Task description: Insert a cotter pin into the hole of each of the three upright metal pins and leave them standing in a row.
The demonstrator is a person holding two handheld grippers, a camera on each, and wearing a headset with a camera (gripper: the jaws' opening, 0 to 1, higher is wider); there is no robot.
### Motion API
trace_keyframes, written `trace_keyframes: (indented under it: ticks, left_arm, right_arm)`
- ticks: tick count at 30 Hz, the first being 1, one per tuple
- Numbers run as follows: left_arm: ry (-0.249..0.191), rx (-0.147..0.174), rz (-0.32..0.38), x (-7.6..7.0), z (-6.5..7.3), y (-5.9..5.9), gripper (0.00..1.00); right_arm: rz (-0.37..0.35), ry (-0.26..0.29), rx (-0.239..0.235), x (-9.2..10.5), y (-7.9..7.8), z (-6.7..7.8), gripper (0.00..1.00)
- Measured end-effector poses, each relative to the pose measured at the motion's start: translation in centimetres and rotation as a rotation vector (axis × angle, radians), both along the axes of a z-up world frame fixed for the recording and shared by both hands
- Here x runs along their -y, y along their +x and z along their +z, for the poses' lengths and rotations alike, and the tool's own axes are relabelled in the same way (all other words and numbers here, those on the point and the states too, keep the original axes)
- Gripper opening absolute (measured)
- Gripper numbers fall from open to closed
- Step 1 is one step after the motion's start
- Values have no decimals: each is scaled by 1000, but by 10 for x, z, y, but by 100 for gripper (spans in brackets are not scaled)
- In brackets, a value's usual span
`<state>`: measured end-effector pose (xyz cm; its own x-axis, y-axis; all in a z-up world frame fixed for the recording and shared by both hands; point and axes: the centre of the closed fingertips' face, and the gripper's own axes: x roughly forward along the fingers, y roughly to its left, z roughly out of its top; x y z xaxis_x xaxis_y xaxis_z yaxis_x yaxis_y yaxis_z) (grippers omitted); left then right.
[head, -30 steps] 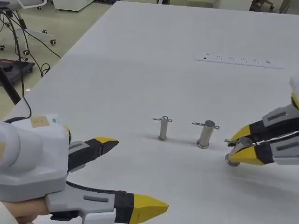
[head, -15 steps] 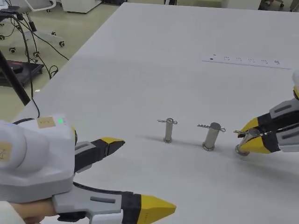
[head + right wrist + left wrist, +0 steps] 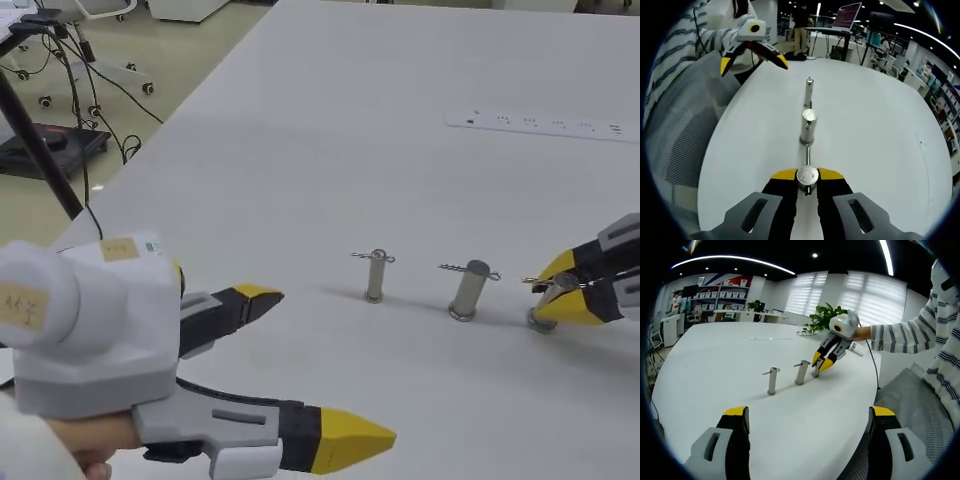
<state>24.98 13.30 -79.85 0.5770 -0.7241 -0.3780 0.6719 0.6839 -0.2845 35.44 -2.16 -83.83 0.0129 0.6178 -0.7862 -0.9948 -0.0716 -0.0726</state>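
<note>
On workbench (image 3: 300, 120): three metal pins stand in a row: first pin (image 3: 376, 278), second pin (image 3: 468, 293), third pin (image 3: 541, 319); a cotter pin (image 3: 372, 258) crosses each head.
Right gripper (image 3: 552, 292): jaws clamped on third pin's head.
Left gripper (image 3: 328, 366): jaws wide apart, empty, well clear of the row.

Open-plan office (perhaps a lab); window blinds (image 3: 860, 295); potted plant (image 3: 823, 319); laptop (image 3: 846, 15).

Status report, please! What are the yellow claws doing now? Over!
Left tool open, hovering. Right tool shut on end upright silver metal pin. Nothing in the way. Over.
</note>
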Motion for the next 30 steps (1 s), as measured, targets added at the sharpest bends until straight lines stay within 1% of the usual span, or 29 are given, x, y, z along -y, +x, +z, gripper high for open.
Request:
trace_keyframes:
  ticks: [1,2,6,11,14,15,16,18,20,22,23,25,26,27,29,30]
  left_arm:
    - [2,-1,-1,0,0,0,99]
    - [4,-1,-1,0,-1,0,99]
    - [0,-1,4,0,0,1,99]
    - [-4,4,-1,2,1,1,99]
    - [-3,7,-4,4,1,1,99]
    - [-4,6,-4,4,1,1,99]
    - [-4,7,-5,4,1,0,99]
    - [-5,8,-3,4,1,0,99]
    - [-6,11,-1,3,2,0,99]
    - [-7,15,2,2,2,-1,99]
    - [-7,20,5,1,3,-1,99]
    - [-11,27,13,-1,4,0,99]
    - [-12,29,15,-1,5,0,99]
    - [-13,30,18,-2,5,0,99]
    - [-12,34,24,-3,5,1,99]
    - [-12,36,25,-4,5,1,99]
  right_arm:
    - [-5,-5,-6,2,-1,-1,14]
    - [-4,4,-10,2,-1,0,14]
    - [-16,10,-12,4,0,1,15]
    - [-57,21,-24,5,2,1,16]
    - [-97,50,-43,4,1,2,16]
    - [-109,70,-49,2,0,4,18]
    - [-118,78,-52,1,0,5,21]
    - [-125,78,-45,2,0,5,27]
    - [-135,74,-33,3,-1,6,31]
    - [-165,95,-29,3,-1,10,35]
    - [-194,118,-23,2,0,14,38]
    - [-255,166,-27,1,0,23,44]
    - [-274,183,-27,1,0,26,48]
    - [-292,198,-29,2,-2,29,50]
    - [-337,250,-28,1,-5,38,54]
    - [-368,272,-40,2,-8,42,56]
